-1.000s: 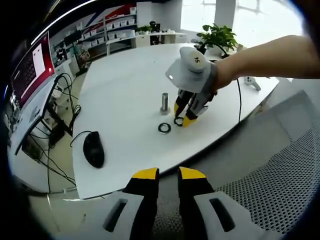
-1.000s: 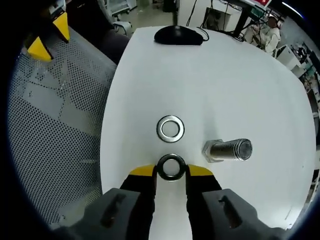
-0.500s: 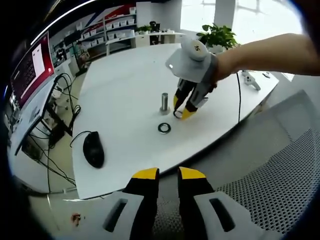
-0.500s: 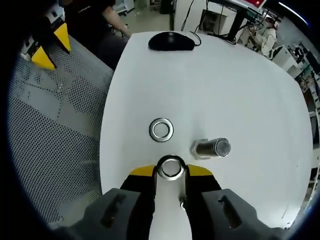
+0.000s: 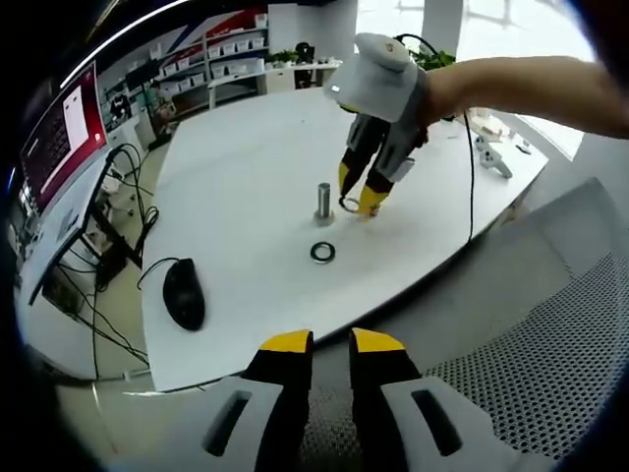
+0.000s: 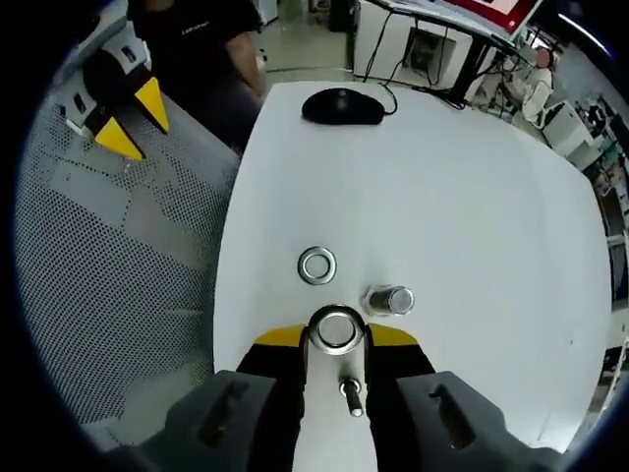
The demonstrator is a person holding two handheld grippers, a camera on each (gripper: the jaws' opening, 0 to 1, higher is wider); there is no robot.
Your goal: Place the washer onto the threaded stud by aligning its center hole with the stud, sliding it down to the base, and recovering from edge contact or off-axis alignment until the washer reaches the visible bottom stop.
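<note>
White bench (image 6: 472, 197) in an office carries the job. Your right gripper (image 6: 335, 339) has its jaws closed on the washer (image 6: 335, 328), lifted off the surface and hanging just beside the upright threaded stud (image 6: 389, 300), not yet over it. A second washer (image 6: 317, 266) lies flat nearby, towards the edge where the mouse (image 6: 339, 104) sits. Your left gripper (image 5: 330, 346) idles off the bench, jaws nearly together on nothing. Pickup looks done; centring the hole, sliding down and seating remain.
</note>
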